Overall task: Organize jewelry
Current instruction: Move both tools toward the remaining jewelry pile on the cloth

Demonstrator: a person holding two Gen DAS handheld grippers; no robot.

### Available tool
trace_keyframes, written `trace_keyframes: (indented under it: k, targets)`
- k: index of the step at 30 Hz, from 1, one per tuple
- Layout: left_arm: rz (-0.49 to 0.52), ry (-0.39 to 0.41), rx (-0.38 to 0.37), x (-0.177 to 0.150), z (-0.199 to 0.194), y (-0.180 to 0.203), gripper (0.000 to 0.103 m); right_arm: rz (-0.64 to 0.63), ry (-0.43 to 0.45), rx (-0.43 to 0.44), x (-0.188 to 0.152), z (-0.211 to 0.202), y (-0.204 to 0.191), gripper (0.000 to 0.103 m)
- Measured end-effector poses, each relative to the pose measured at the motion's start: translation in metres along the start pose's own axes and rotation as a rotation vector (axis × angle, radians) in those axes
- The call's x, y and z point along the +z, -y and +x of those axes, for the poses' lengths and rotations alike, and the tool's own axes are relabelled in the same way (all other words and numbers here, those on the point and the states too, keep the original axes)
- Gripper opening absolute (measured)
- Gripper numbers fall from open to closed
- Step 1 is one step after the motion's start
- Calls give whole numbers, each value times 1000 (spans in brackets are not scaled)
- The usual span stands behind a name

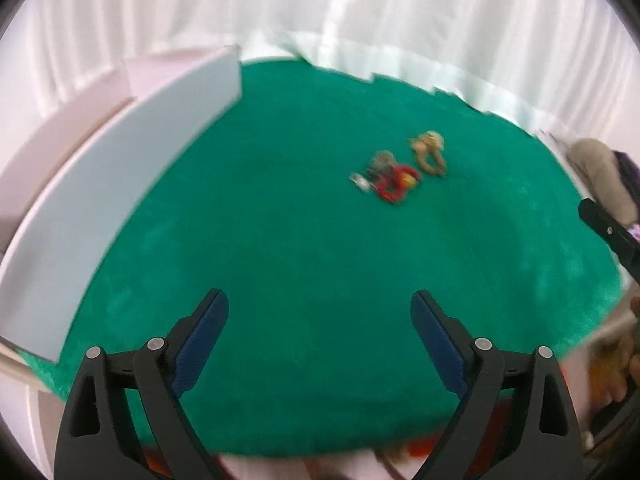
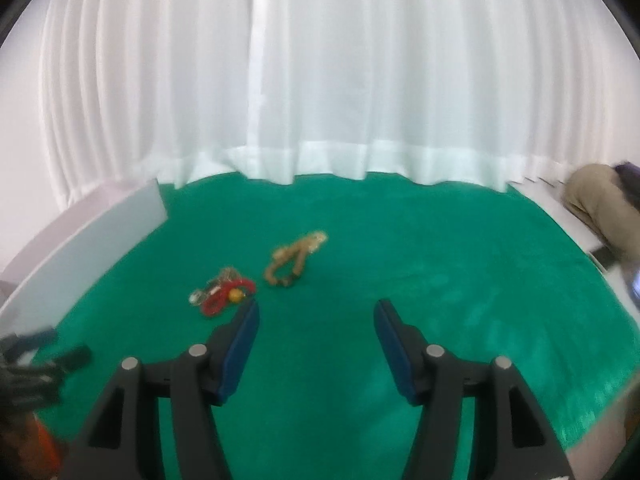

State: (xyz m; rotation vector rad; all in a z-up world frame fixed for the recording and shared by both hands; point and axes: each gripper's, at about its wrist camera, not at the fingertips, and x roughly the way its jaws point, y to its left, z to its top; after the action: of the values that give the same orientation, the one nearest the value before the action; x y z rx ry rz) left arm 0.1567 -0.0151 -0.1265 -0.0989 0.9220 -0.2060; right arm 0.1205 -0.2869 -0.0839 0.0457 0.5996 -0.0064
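while both views are a bit blurry, the layout is easy enough to read: the worktop (image 2: 440,280) is covered in green felt-like cloth, and the jewelry sits out in the open middle of it, a little toward the far edge. there's a red beaded bracelet (image 2: 224,298) tangled with a small silvery chain piece and a yellow bead, and just beside it, toward the far edge, a tan beaded bracelet (image 2: 292,258) with a gold bit at one end. the two look apart, though only barely in the left wrist view, where the red beaded bracelet (image 1: 394,184) and the tan beaded bracelet (image 1: 430,152) sit nearly touching. the left hand-held gripper (image 1: 320,316) hangs over the near part of the cloth with its blue-padded fingers spread wide and nothing between them, well short of the jewelry. the right hand-held gripper (image 2: 316,318) is spread too and empty, its left fingertip near the red piece. a white box (image 1: 132,168) runs along the left edge of the worktop, and a white curtain (image 2: 320,80) hangs behind the far edge.
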Motion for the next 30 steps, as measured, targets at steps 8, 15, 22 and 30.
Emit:
trace_keyframes:
  k: [8,15,22,30]
  targets:
    - [-10,61,-26,2,-25,-7,94,12,-49,82,12,-29,3,63]
    - [92,-12,-22,36,-8,11,94,98,-183,166,18,12,24,63]
    - [196,-92,-13,102,44,52,94,201,-219,194,28,35,51,63]
    - [113,-211,-42,157,123,68,91,215,-275,152,16,44,77,63]
